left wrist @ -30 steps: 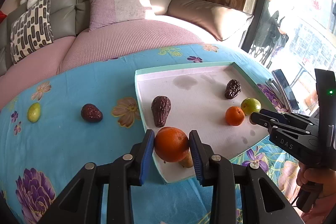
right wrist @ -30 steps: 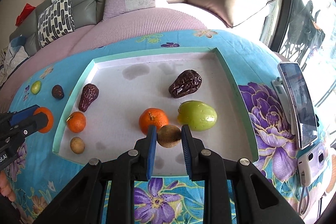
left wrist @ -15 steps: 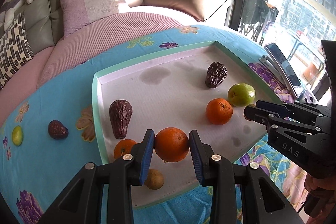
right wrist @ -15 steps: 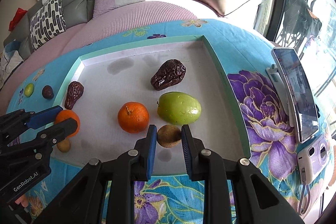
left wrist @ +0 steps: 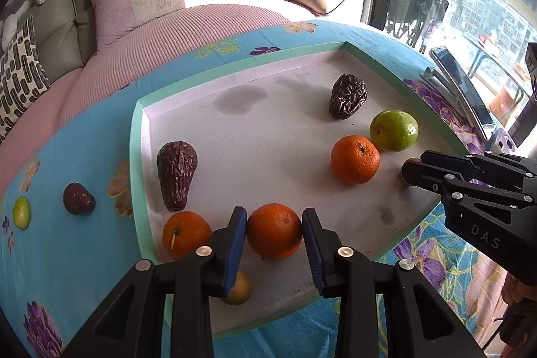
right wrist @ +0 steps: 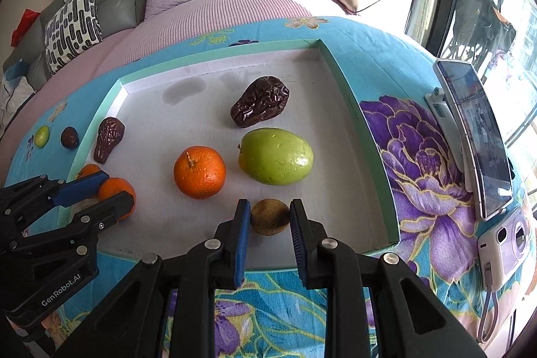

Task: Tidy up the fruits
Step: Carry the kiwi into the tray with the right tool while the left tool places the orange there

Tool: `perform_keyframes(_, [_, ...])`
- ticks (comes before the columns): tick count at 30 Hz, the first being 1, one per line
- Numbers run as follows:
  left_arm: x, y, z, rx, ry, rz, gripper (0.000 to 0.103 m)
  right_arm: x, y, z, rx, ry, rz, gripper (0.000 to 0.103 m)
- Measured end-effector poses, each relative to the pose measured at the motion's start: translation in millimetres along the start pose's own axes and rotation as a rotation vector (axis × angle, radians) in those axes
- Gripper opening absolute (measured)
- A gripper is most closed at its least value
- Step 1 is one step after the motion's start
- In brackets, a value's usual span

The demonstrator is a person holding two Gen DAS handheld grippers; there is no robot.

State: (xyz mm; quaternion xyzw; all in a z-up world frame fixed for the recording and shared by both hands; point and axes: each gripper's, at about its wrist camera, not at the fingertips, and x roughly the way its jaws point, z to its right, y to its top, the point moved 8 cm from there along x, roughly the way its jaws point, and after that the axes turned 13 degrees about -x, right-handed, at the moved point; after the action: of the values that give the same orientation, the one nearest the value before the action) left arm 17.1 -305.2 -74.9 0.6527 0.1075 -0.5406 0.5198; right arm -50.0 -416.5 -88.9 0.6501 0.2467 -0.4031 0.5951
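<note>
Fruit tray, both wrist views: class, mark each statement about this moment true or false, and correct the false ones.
1. The left claw grips an orange. True.
2. The right claw grips the green fruit. False: it holds a small brown fruit.
3. Two wrinkled dark fruits lie in the tray. True.
4. The phone lies inside the tray. False: it stands outside, to the tray's right.
5. Every fruit is in the tray. False: a small green fruit and a small dark fruit lie on the cloth.

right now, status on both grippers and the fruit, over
Left gripper shut on orange over tray. Right gripper shut on kiwi near green fruit. Small date, lime outside tray.
</note>
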Motion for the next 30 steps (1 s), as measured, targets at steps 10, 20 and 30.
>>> perform_keyframes(10, [-3,1,-1,-0.010,-0.006,-0.006,0.037,-1,0,0,-0.012,-0.016,-0.002,0.025])
perform_keyframes(20, [-16,4,-2,-0.013,-0.005,0.015,0.045,-4,3,2,-0.001,-0.019,0.017,0.026])
perform_keyframes(30, [-35,12,-16,-0.058,0.002,0.064,0.045,-17,9,3,-0.002,-0.028,0.064,0.026])
